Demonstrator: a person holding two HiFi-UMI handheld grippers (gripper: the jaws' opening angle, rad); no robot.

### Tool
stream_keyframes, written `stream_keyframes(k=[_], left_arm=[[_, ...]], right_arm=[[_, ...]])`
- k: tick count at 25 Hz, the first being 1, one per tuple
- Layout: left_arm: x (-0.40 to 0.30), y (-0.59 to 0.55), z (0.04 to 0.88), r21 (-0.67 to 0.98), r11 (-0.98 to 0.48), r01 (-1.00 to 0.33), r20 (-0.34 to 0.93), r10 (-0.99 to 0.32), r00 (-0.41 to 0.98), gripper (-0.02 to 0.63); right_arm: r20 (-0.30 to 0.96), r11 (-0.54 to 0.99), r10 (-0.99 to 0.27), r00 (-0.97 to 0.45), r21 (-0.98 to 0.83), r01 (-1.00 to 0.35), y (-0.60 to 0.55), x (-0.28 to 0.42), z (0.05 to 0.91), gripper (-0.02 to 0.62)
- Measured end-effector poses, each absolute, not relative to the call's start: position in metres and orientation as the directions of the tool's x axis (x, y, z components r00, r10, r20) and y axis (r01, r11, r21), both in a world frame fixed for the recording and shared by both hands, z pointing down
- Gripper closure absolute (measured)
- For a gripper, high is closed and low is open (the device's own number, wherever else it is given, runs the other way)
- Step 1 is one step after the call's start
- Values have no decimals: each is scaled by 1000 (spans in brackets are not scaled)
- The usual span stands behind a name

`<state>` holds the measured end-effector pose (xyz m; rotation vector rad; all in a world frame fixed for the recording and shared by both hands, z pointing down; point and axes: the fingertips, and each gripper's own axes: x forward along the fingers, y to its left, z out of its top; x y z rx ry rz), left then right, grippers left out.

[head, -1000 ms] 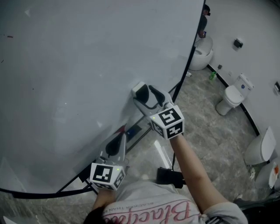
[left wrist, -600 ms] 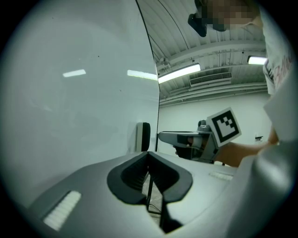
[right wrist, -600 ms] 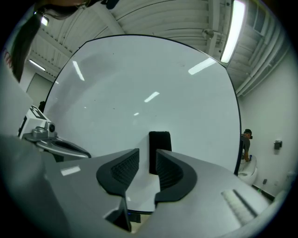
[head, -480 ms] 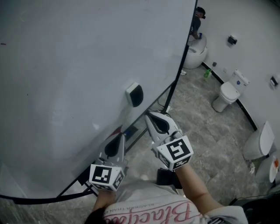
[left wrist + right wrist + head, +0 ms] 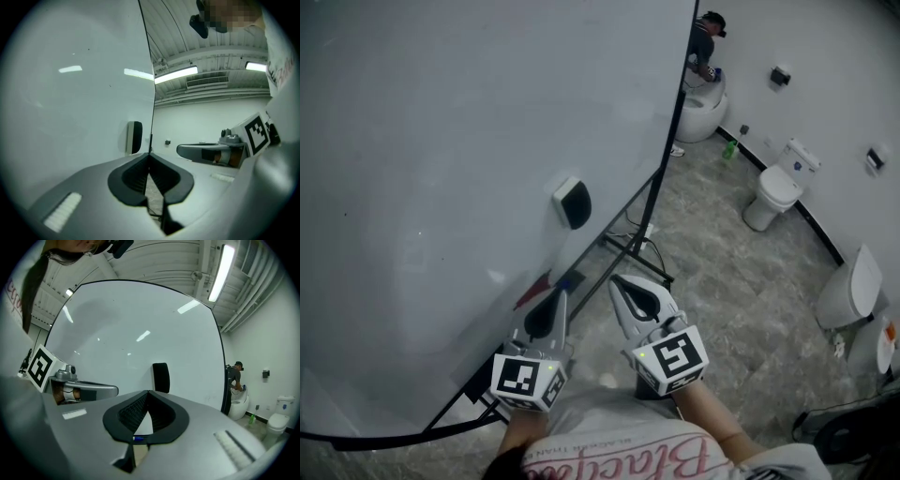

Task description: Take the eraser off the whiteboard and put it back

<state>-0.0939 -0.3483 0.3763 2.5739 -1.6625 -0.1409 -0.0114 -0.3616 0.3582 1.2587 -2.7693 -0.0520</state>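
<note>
Closest to me is my white shirt [image 5: 619, 450]. Just past it I hold my left gripper [image 5: 554, 300] and my right gripper [image 5: 622, 283] side by side. They are near each other but not touching, and both point at the board [image 5: 441, 141]. Each one has a cube with black and white squares at its back end. The fingers of my left gripper are pressed together, and nothing is between them. The fingers of my right gripper have just been closing. Now they are pressed together too, with nothing between them. The tip of my left gripper shows just by the ledge [image 5: 586, 270] at the bottom of the board. A red thing [image 5: 532, 290] and a blue thing [image 5: 568, 279] lie on that ledge. Past both grippers is the eraser [image 5: 572, 202]. It sticks flat on the board, low down and near the right edge. It is well apart from both grippers, and neither one touches it. It is white with a black side. The board is big and white, and black legs [image 5: 630, 247] hold it up. Under them is a gray stone floor [image 5: 731, 272]. Farther off, a white toilet [image 5: 772, 195] stands by the wall, and a little green bottle [image 5: 729, 148] sits on the floor. Farthest away, a person [image 5: 705, 42] bends over.
</note>
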Motion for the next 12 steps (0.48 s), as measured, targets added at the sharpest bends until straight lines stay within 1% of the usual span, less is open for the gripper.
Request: stream_keyframes(k=[7, 12], left_arm=[[-91, -343, 375, 112, -430, -896, -42, -903, 428, 607], [-87, -339, 373, 107, -443, -890, -45, -897, 441, 607]], right_arm=[[83, 692, -722, -687, 70, -718, -340, -19, 379, 595], [100, 692, -721, -686, 61, -719, -333, -20, 384, 595]])
